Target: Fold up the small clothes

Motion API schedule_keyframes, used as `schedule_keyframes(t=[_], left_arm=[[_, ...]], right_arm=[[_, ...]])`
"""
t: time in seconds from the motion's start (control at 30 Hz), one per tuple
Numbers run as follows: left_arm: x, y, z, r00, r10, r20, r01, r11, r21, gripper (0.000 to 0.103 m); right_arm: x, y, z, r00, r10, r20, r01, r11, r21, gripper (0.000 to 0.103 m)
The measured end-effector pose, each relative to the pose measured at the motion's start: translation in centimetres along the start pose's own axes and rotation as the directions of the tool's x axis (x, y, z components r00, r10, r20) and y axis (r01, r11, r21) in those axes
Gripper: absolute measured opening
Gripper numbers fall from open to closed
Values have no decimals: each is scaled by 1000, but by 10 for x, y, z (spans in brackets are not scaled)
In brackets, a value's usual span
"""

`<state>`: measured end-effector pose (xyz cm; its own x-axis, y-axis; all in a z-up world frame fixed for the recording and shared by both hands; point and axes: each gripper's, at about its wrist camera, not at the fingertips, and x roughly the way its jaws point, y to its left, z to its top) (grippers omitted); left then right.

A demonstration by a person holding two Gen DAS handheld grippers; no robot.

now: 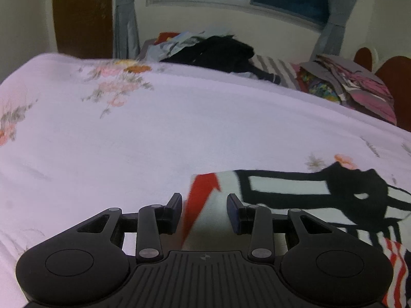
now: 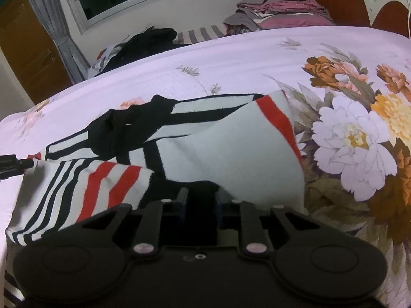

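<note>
White knit garment with black and red stripes (image 2: 231,148) lies half-folded on floral pink bedsheet (image 1: 128,141). Right claw (image 2: 200,200) clamped on near hem; left claw (image 1: 204,210) apart, straddling red-striped corner. Final folds apparently remain.

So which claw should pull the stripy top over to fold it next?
Probably the right claw: it is already shut on the stripy top's near edge. The left claw stands open over the cloth, gripping nothing.
</note>
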<state>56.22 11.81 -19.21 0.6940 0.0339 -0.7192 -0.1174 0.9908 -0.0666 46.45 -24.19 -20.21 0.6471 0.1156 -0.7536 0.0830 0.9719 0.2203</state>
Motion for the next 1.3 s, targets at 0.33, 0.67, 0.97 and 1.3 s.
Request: schedule_keyframes(t=[0.33, 0.67, 0.97, 1.3], left_arm=[[-29, -25, -13, 998, -59, 0, 59, 997, 50, 38], [-31, -26, -43, 997, -44, -61, 49, 995, 83, 38], [-72, -41, -75, 989, -129, -69, 136, 985, 108, 38], [-81, -31, -96, 992, -103, -71, 110, 989, 98, 38]], right_arm=[[-23, 3, 3, 997, -6, 80, 9, 999, -42, 7], [-18, -6, 0, 999, -36, 39, 37, 999, -21, 18], [-38, 22, -12, 997, 68, 46, -64, 994, -93, 20], [-28, 9, -29, 1000, 3, -20, -5, 992, -126, 16]])
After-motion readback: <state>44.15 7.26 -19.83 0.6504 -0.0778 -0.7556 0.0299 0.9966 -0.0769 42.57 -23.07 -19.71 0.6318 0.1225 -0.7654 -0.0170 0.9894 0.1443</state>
